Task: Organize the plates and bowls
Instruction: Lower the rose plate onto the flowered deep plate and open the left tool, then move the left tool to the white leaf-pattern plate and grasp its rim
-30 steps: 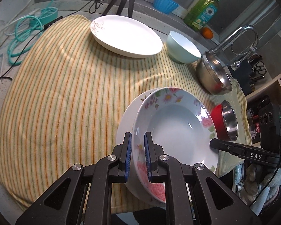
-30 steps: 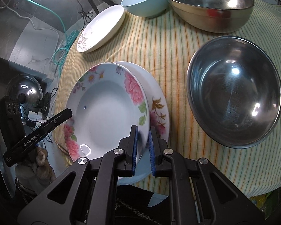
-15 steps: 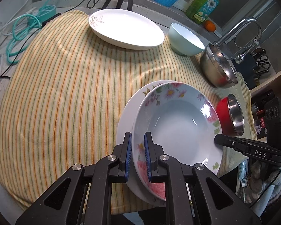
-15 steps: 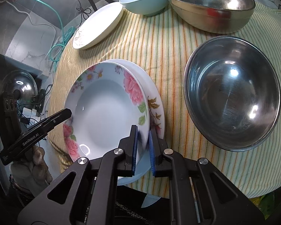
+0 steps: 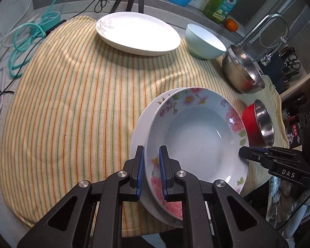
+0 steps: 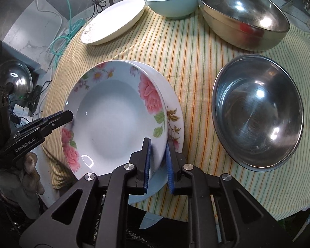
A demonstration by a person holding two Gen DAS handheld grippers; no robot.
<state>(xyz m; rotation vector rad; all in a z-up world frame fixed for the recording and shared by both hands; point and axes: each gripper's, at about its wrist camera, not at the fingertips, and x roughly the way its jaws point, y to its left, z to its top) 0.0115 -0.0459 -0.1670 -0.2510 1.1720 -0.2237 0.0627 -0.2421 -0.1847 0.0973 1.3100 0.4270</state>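
covering the counter, a striped cloth (image 5: 72, 103) holds a white plate (image 6: 174, 111) – on it sits the flowered dish (image 6: 113, 122), its rim clamped by the left gripper (image 5: 151, 169); the right gripper (image 6: 157, 165) has just been loosening around the opposite rim.

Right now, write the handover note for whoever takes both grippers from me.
Left gripper: shut on the near rim of the floral plate.
Right gripper: jaws have just been opening; the same plate's rim is between them, apparently no longer pinched.
Things: the floral plate lies on the white leaf-print plate, offset. The oval plate, pale blue bowl, large steel bowl and red-sided steel bowl stand apart on the striped cloth.
Done: two plates stacked.
Left: release the floral plate, probably add the oval plate, then group the bowls.
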